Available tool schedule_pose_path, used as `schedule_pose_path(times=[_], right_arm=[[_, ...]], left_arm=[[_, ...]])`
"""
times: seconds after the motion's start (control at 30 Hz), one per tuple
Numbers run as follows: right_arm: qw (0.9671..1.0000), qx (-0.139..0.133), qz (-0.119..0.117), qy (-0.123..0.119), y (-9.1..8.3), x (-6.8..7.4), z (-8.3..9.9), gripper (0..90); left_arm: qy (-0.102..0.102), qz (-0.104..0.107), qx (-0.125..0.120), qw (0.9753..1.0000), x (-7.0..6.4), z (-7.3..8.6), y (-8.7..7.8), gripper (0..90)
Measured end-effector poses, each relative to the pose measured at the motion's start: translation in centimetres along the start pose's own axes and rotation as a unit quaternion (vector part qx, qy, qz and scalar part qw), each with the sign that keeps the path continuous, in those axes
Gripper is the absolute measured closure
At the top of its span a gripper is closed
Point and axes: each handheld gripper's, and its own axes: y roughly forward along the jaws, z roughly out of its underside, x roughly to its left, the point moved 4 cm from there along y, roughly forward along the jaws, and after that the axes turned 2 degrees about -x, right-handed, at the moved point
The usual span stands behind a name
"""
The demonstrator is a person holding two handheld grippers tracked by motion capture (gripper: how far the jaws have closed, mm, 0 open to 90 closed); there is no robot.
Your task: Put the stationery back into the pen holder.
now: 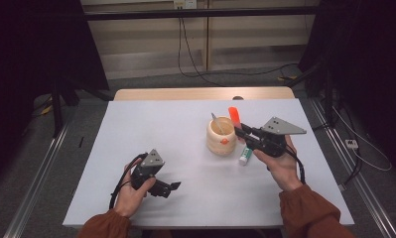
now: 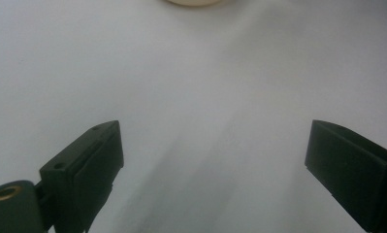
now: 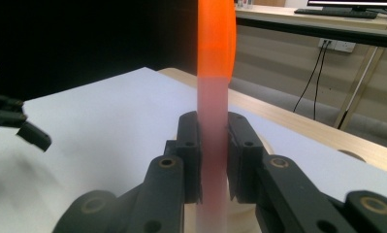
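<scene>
A round wooden cup [image 1: 221, 139] stands right of the table's middle with a pale stick [image 1: 216, 121] leaning inside it. My right gripper [image 1: 241, 132] is just right of the cup's rim, shut on a pen with an orange cap [image 1: 233, 115] that stands upright. In the right gripper view the jaws [image 3: 214, 131] clamp the pen's pinkish barrel [image 3: 214, 155], and its orange top [image 3: 216, 39] rises above them. My left gripper [image 1: 169, 189] rests open near the front left, with nothing between its jaws [image 2: 213, 141]. The cup's base [image 2: 193, 2] shows far ahead of it.
A small white tube with a green end [image 1: 244, 156] lies on the white table [image 1: 185, 124] just right of the cup, under my right gripper. A wooden strip [image 1: 200, 93] runs along the table's far edge. Cables trail across the floor beyond.
</scene>
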Motion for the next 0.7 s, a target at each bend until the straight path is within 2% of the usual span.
schedule_pose_path(times=[0.03, 0.07, 0.23, 0.3, 0.5, 0.57, 0.7], right_arm=[[1.0000, -0.003, 0.001, 0.000, 0.2, -0.1, -0.2, 77.7], [1.0000, -0.004, 0.003, 0.002, 0.4, -0.2, -0.3, 77.8], [0.9999, -0.011, 0.012, 0.004, 1.7, -0.6, -1.0, 77.7], [0.9997, -0.004, 0.024, -0.011, 2.3, -0.9, -1.1, 77.7], [0.9995, -0.001, 0.032, -0.001, 4.0, -1.8, -0.9, 77.7], [0.9994, -0.009, 0.032, 0.007, 4.5, -2.0, -1.0, 77.7], [0.9992, -0.005, 0.037, 0.012, 5.9, -2.3, -0.7, 77.7]], left_arm=[[-0.002, 0.001, -0.004, 1.0000, -0.1, 0.2, -0.1, 6.4], [0.007, -0.005, -0.001, 1.0000, -0.1, 0.3, -0.4, 6.1], [0.002, -0.022, -0.021, 0.9995, -0.4, 1.1, -1.2, 5.9], [-0.002, -0.032, -0.026, 0.9991, -0.3, 1.4, -1.5, 5.9], [-0.007, -0.051, -0.036, 0.9980, -0.2, 2.4, -2.6, 6.0], [-0.008, -0.053, -0.036, 0.9979, -0.2, 2.6, -2.8, 6.0], [-0.017, -0.054, -0.044, 0.9974, -0.1, 2.7, -2.7, 6.0]])
